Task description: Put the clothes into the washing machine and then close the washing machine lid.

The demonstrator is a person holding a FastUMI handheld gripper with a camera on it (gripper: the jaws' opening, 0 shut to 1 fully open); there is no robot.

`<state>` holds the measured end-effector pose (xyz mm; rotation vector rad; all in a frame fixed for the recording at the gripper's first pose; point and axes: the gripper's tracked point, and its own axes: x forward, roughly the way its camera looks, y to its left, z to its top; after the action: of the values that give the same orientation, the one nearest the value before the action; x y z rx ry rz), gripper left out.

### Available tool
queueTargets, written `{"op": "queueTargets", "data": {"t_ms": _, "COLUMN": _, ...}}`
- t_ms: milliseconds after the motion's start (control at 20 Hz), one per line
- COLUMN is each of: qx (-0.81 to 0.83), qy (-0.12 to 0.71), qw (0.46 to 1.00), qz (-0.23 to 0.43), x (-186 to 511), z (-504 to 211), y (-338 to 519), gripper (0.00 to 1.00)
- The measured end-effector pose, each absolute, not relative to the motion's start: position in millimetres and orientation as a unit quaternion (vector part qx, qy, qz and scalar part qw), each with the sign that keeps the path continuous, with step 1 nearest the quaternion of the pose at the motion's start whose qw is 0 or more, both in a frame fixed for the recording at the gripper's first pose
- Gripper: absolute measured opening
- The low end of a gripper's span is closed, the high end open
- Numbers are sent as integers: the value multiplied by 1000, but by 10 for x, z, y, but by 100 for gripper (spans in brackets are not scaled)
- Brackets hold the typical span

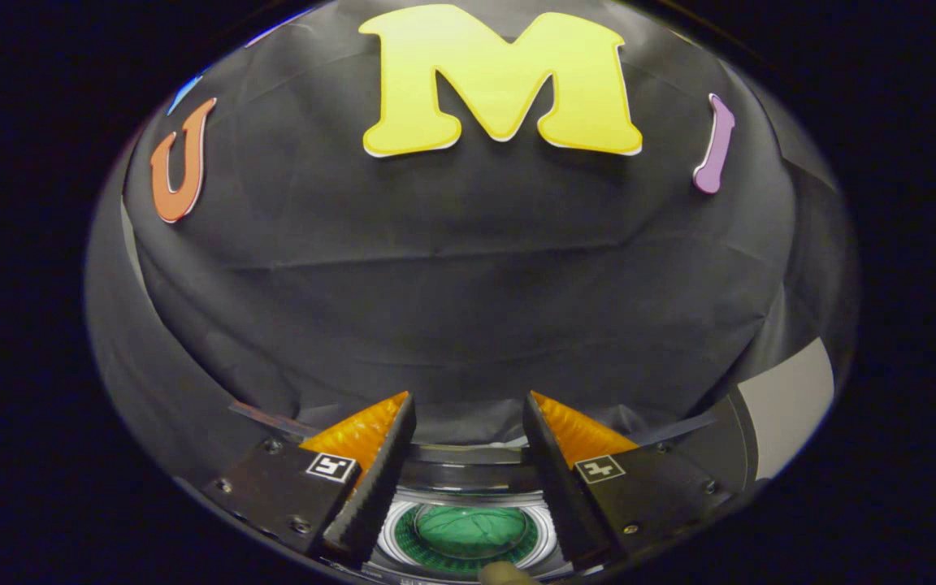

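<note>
While washing machine (pixel 468 532) is sitting low between your fingers, you're looking down on round lid with green window, ringed by pale rim. Lid appearing down over drum; can't tell for sure. Clothes possibly showing as green creases behind window; can't tell. Your gripper (pixel 468 422) is hovering above machine, fingers spread apart, holding nothing, touching nothing. Small tan shape (pixel 504 574) is poking in at near edge of lid; unclear what. Black cloth wall (pixel 468 292) is hanging beyond fingers.
</note>
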<state>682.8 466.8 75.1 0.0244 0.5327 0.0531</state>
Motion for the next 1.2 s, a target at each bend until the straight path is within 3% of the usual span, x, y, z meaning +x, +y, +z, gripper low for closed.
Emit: {"op": "queueTargets", "data": {"t_ms": 1200, "qx": 6, "qy": 211, "qw": 977, "qz": 35, "x": 6151, "z": 784, "y": 4599, "gripper": 84}}
